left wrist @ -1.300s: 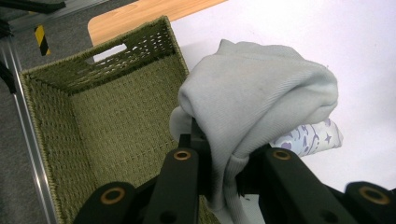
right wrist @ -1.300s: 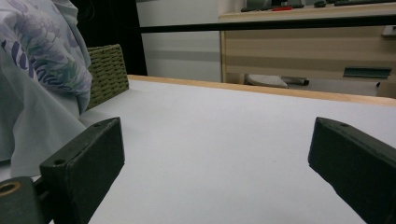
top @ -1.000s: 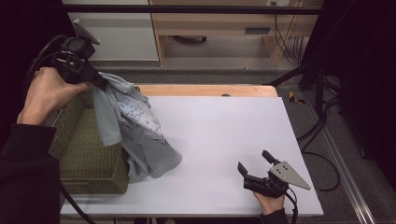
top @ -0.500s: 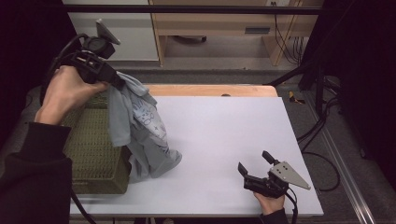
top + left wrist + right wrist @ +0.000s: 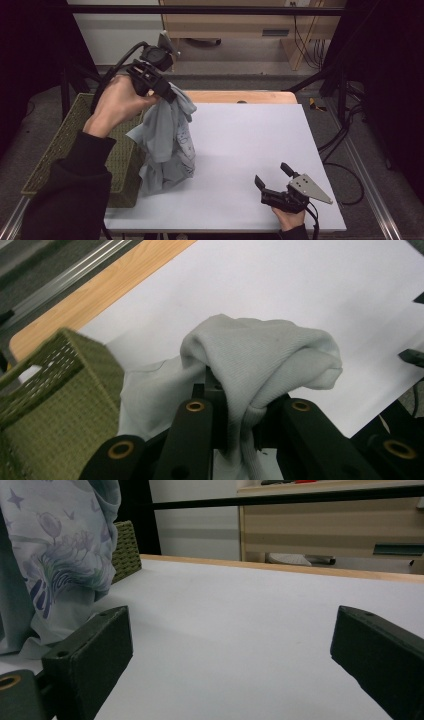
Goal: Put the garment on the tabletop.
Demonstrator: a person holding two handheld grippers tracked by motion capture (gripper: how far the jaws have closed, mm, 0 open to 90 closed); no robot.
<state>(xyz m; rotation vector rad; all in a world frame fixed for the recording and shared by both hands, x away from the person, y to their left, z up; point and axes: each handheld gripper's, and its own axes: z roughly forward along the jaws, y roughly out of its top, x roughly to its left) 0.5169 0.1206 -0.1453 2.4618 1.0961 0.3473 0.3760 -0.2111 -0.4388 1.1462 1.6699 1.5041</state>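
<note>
One shirt point(image 5: 169, 135) hangs below the left gripper point(image 5: 167, 94), whose jaws are clamped on its top fold, hem touching the surface point(image 5: 250, 145) beside the basket point(image 5: 75, 145). Right gripper point(image 5: 272, 182) rests apart, jaws spread.

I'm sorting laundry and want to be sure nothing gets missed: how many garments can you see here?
1: a pale grey printed shirt, hanging from the left gripper, its hem on the white table beside the green basket. More may lie hidden inside the basket.
</note>
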